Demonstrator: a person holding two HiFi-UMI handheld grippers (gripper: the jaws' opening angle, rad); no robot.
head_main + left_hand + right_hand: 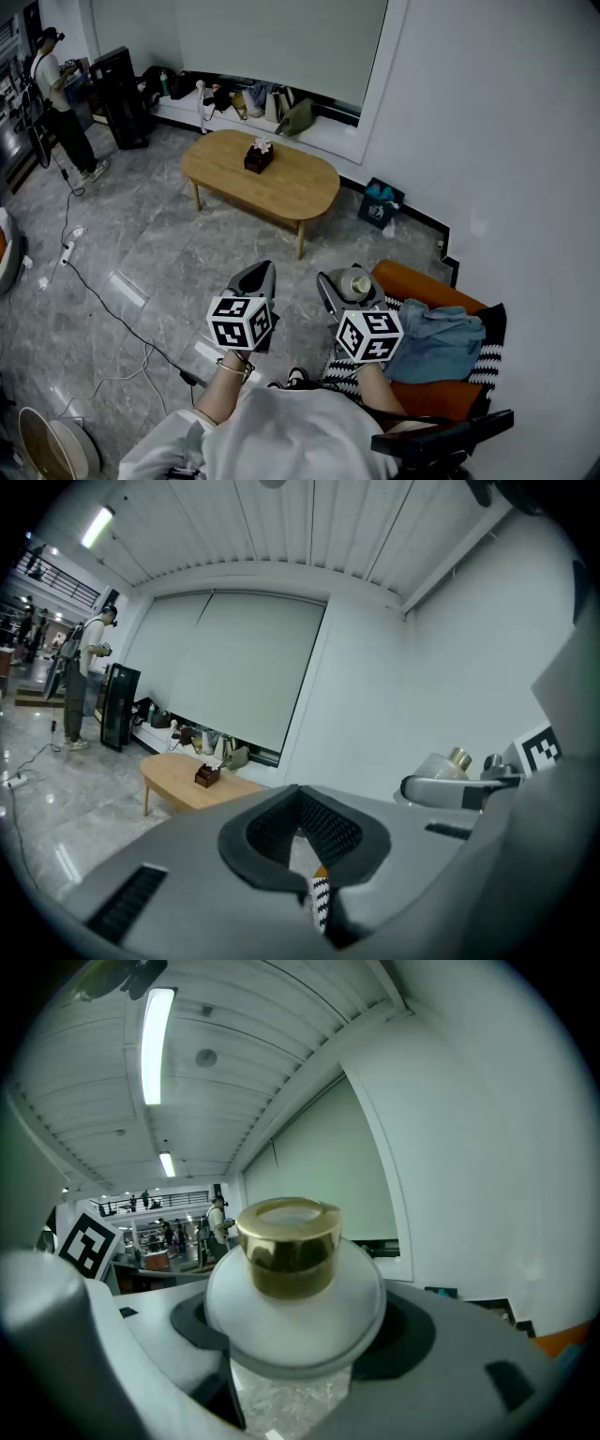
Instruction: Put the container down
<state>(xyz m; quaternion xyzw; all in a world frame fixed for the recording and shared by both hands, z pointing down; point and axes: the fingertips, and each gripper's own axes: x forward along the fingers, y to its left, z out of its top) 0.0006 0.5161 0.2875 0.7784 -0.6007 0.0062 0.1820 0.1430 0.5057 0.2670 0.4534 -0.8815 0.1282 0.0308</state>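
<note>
A round white container (354,282) with a gold cap sits between the jaws of my right gripper (349,286), held up in front of me over the floor. In the right gripper view the container (292,1279) fills the middle, upright, and the right gripper (295,1330) is shut on its wide body, one pad on each side. My left gripper (255,279) hangs beside it to the left, its jaws together with nothing in them. In the left gripper view the left gripper (305,832) has its pads touching, and the container (448,766) shows at the right.
An oval wooden table (309,192) with a dark tissue box (259,157) stands ahead. To my right is an orange seat (412,281) with a blue cloth (441,342). Cables (103,300) run over the marble floor. A person (56,94) stands far left.
</note>
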